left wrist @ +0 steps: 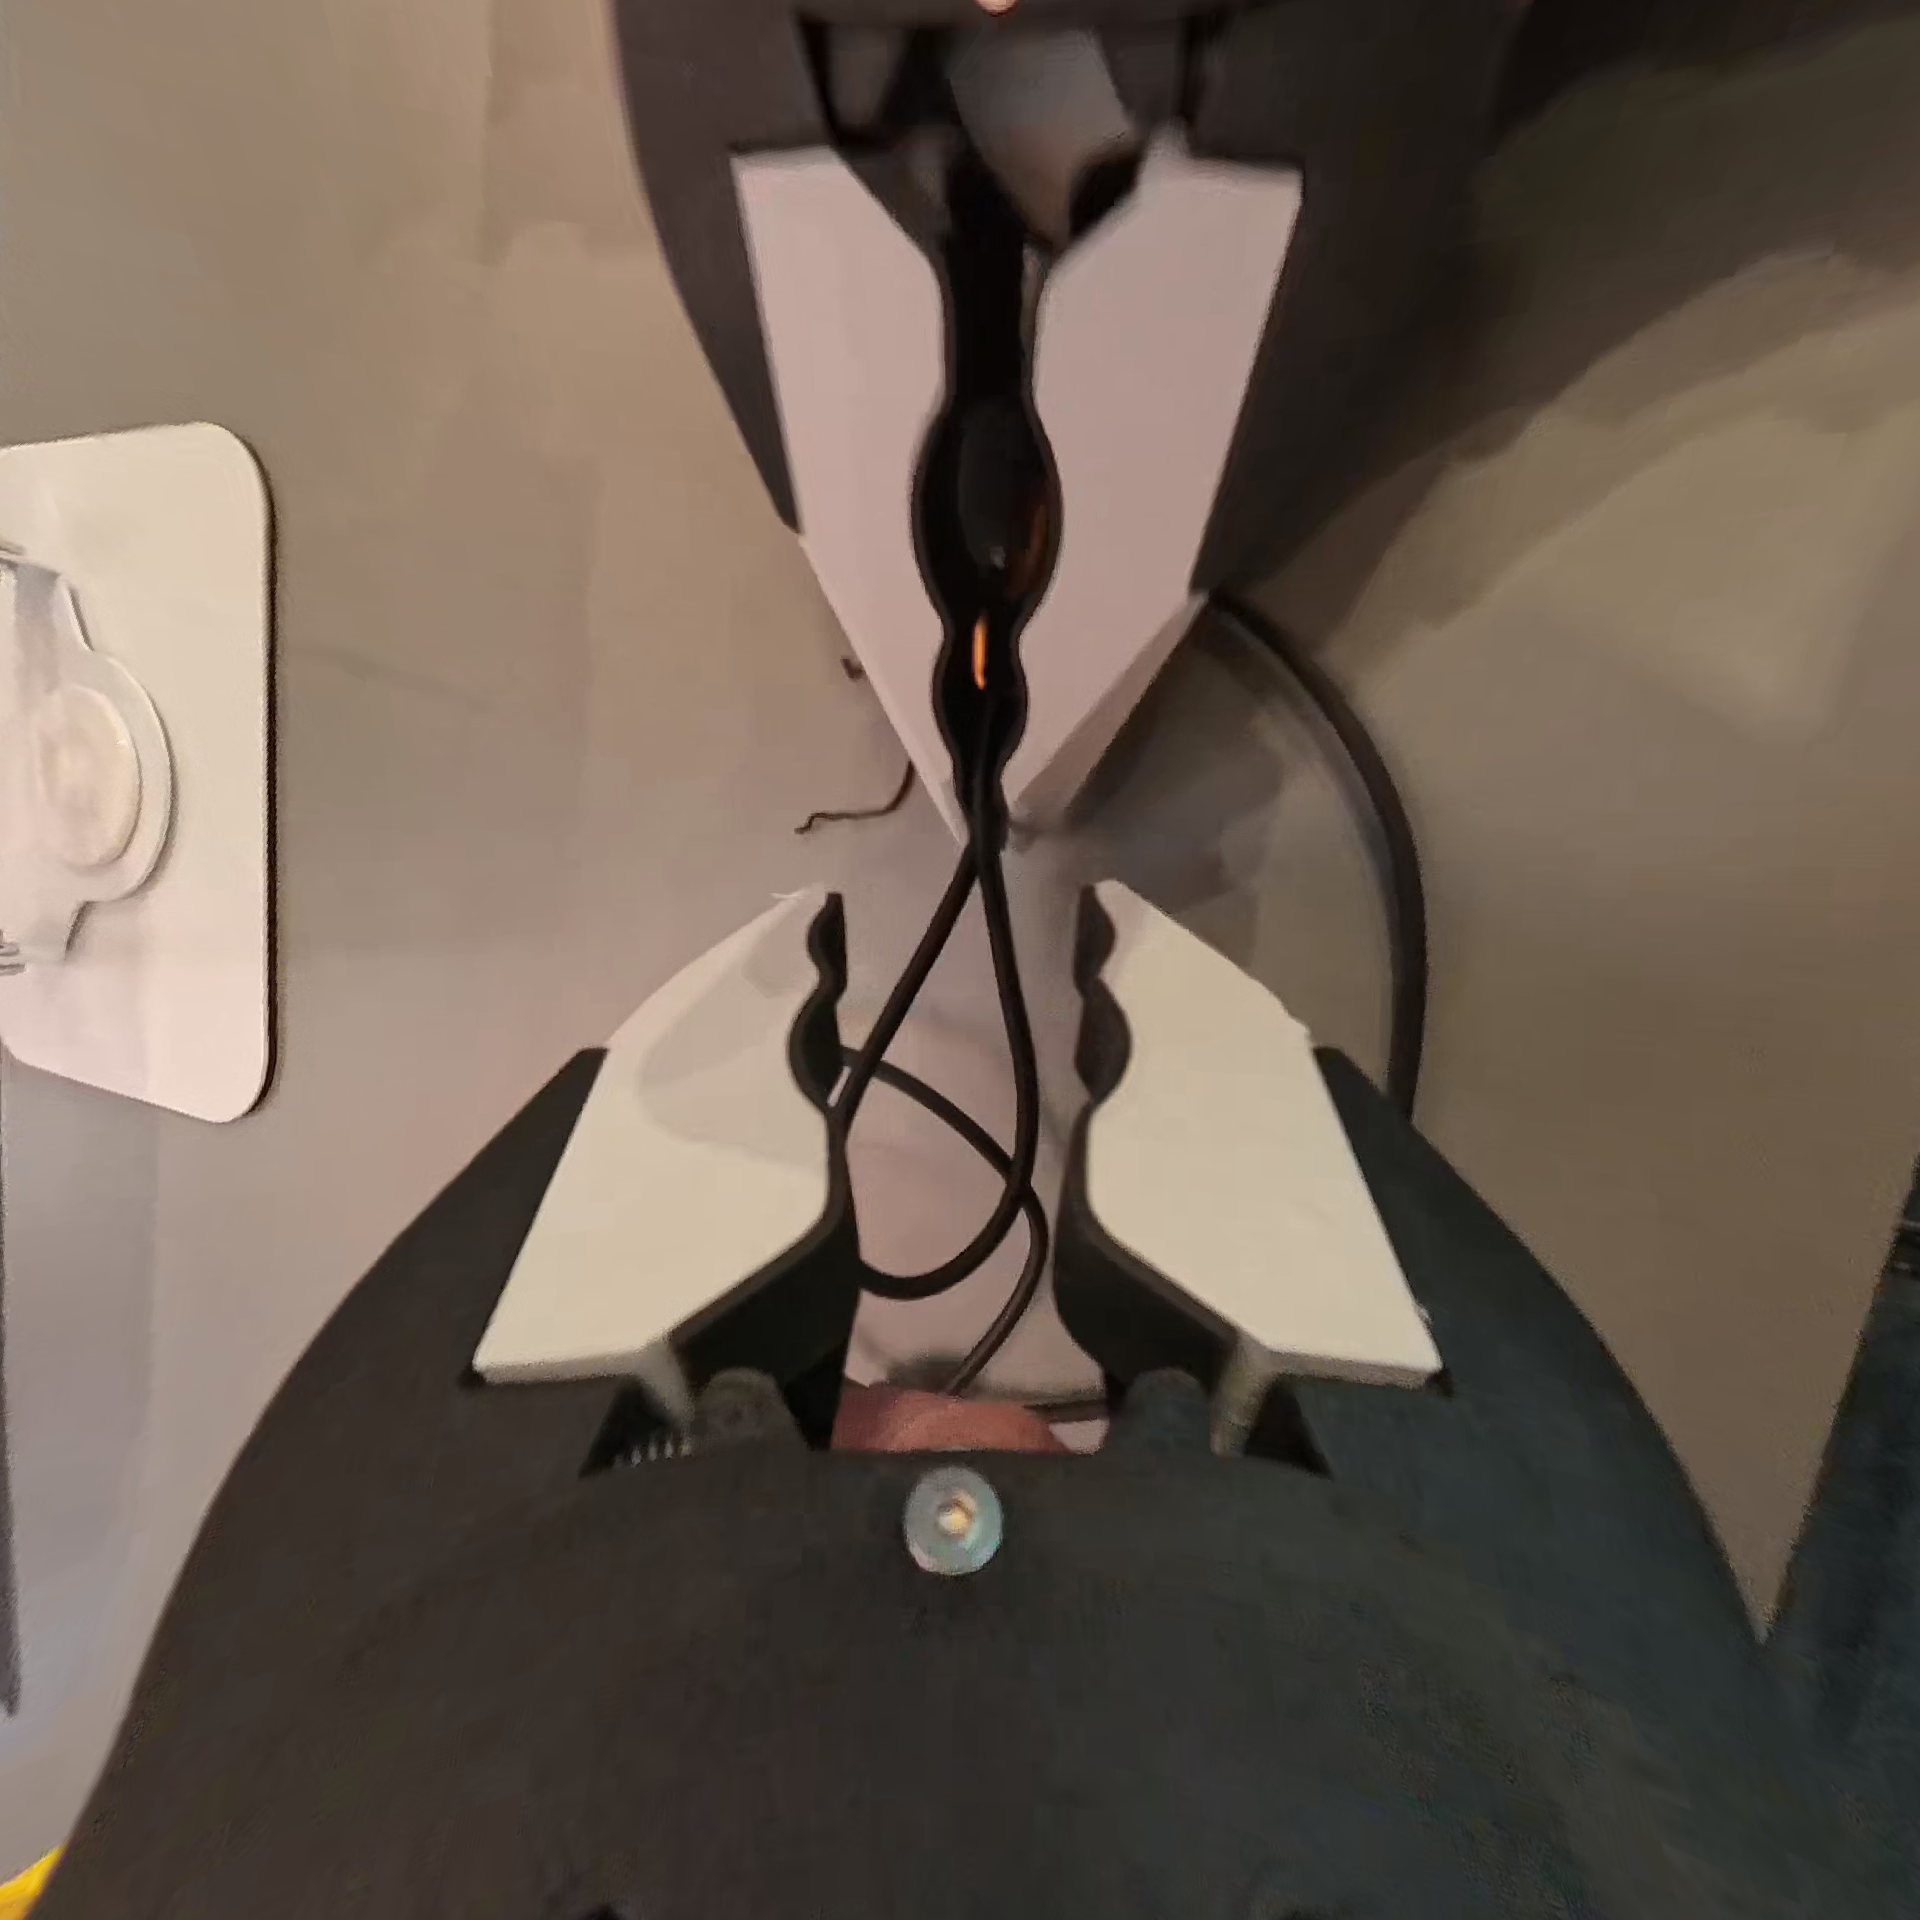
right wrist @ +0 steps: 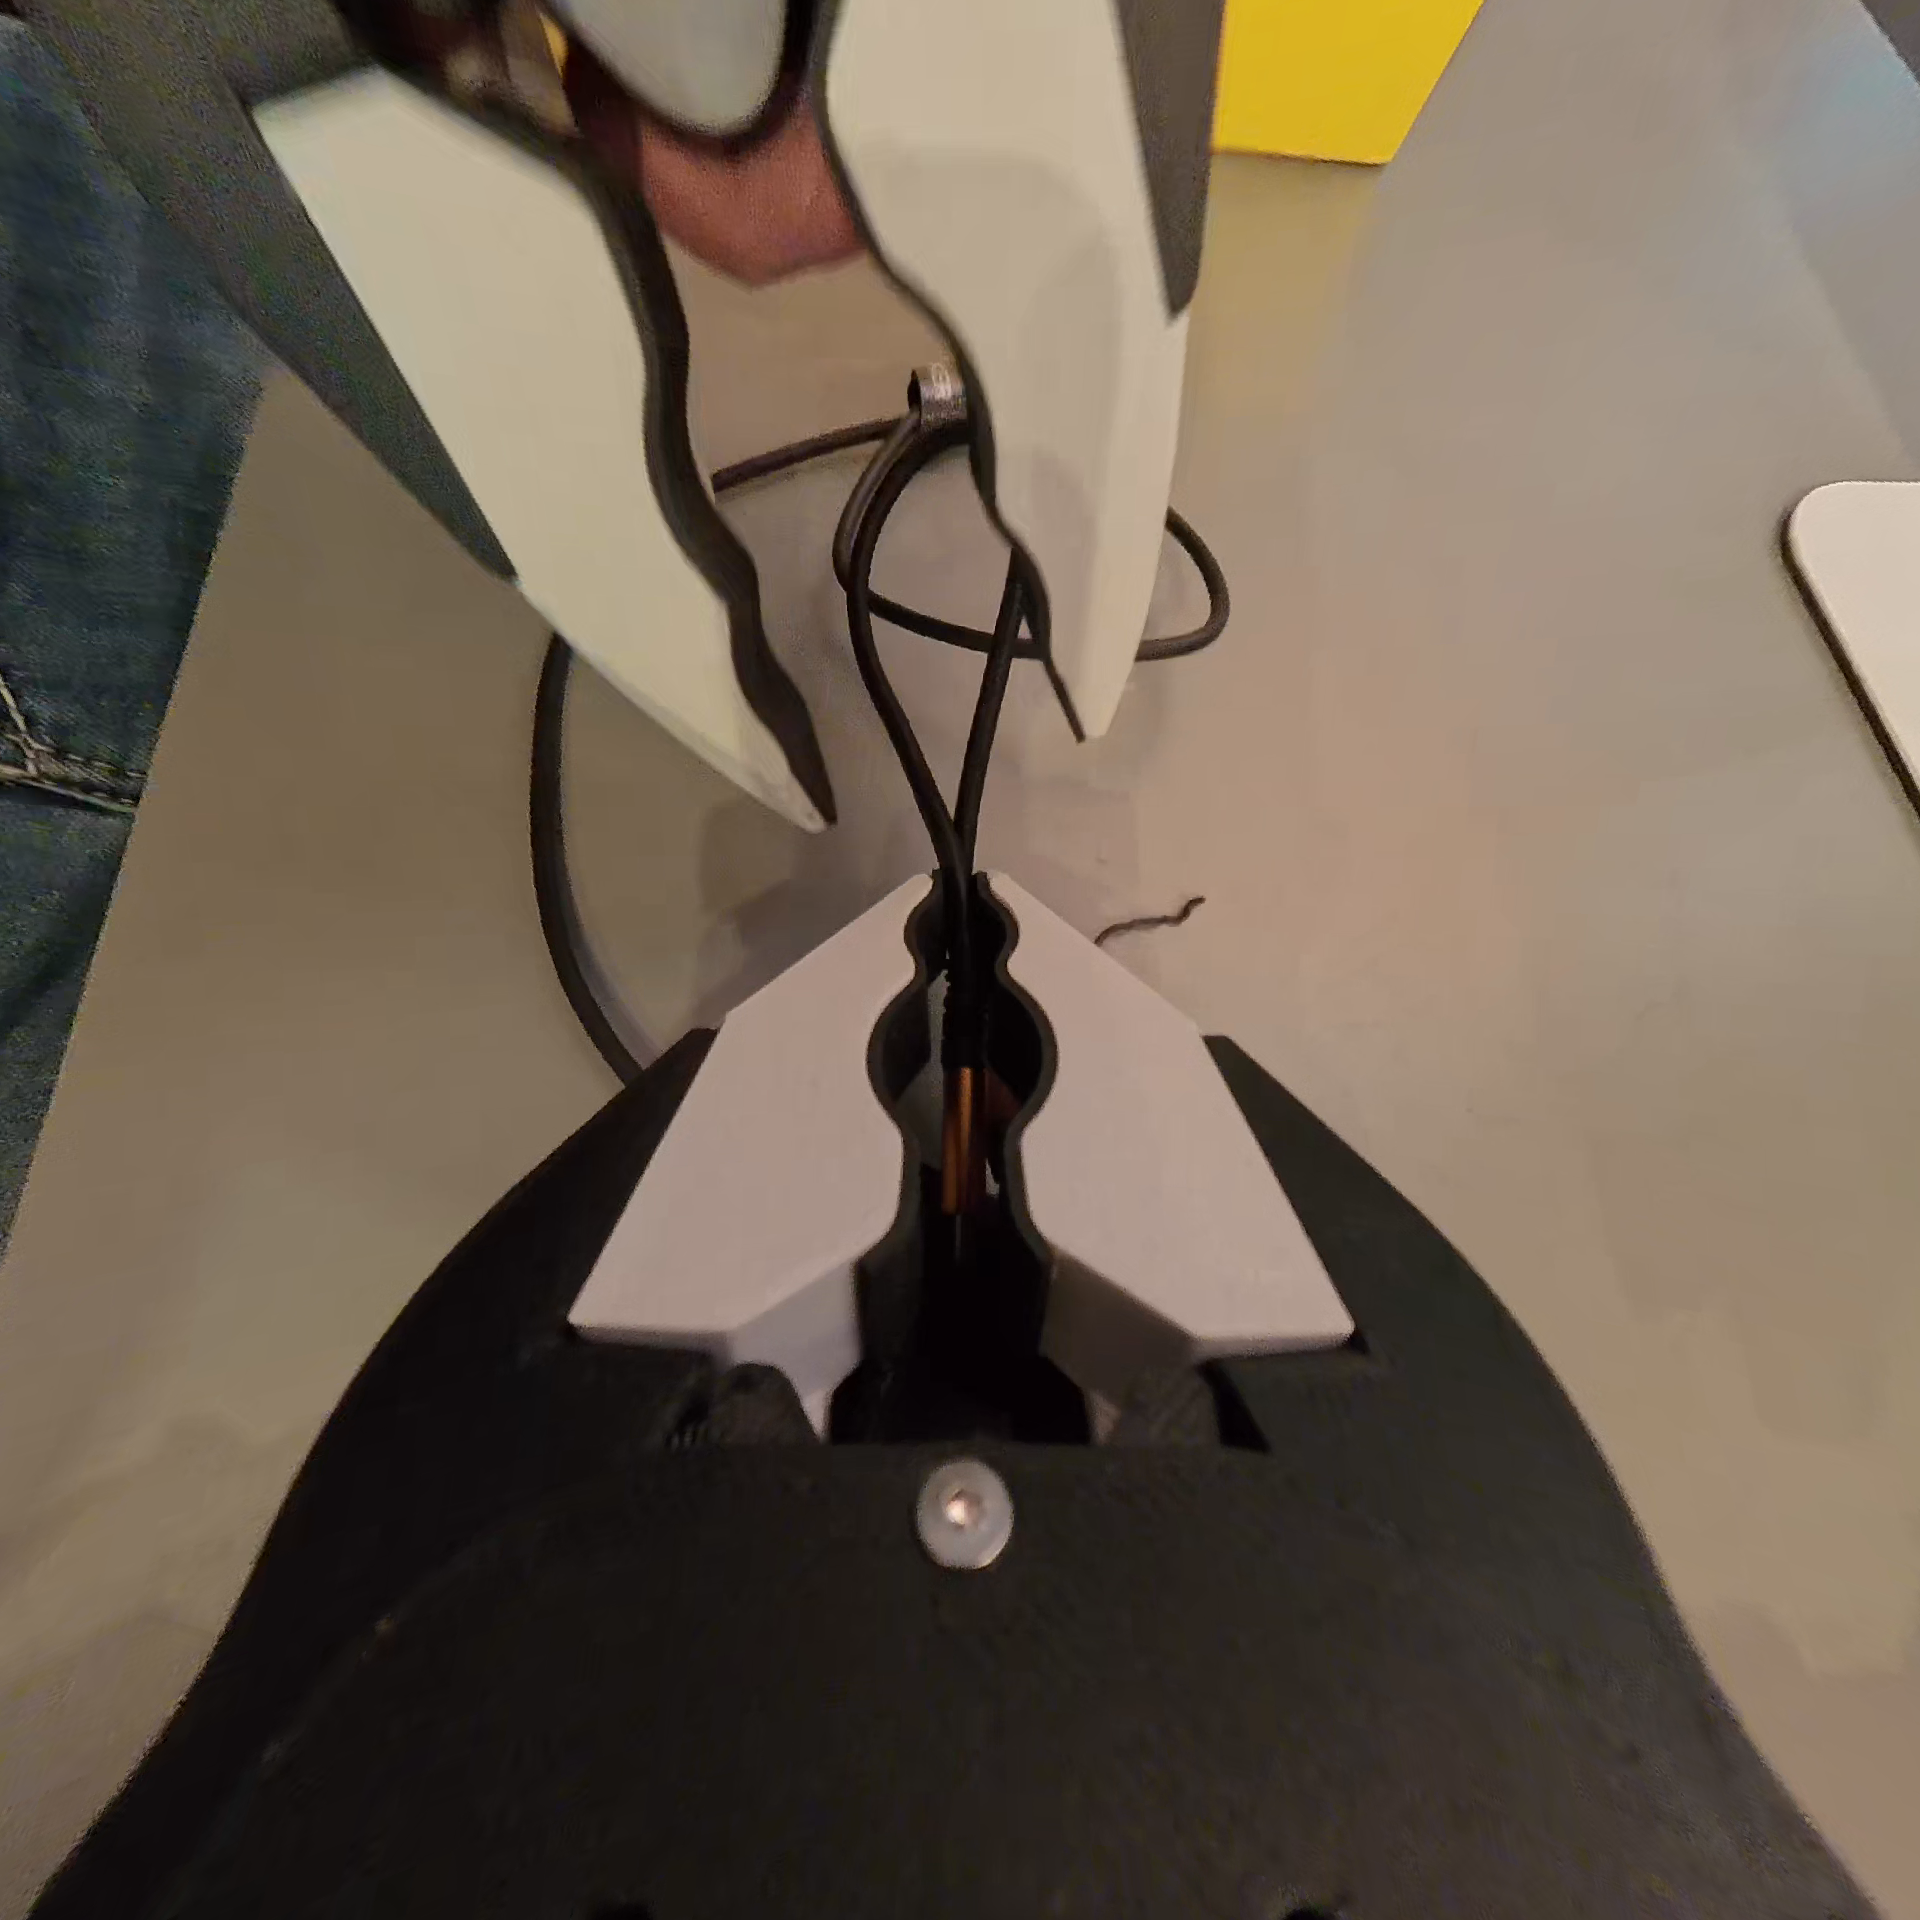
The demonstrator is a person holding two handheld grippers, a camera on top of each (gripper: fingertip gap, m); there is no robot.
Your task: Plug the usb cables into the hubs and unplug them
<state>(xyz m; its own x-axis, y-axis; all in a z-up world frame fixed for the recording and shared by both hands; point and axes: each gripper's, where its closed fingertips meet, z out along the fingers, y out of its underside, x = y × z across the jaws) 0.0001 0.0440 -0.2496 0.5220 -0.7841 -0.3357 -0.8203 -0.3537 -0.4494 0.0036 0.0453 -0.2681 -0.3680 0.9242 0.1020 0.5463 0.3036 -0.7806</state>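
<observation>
Right wrist view: the right claw [right wrist: 961,894] is closed on a black cable [right wrist: 966,769], pinching it at the fingertips, with a black and copper-coloured part, apparently the plug [right wrist: 961,1132], lodged in the channel between its fingers. Two strands run forward from the tips toward the left claw [right wrist: 940,774], which faces it with jaws apart, holding nothing. Behind the left claw the cable loops on the grey surface [right wrist: 1455,831]; a small metal end [right wrist: 933,393] shows there. A thicker black lead [right wrist: 545,831] curves off to the left. No hub is identifiable in either view.

Left wrist view: the left claw [left wrist: 961,904] confirms open, strands passing loosely between its fingers. A white pad [left wrist: 135,769] lies on the surface to its left.

Judgement: regrasp in progress. The left claw should close on the strands just ahead of the right fingertips before any release, keeping the plug aligned and the loops slack.
</observation>
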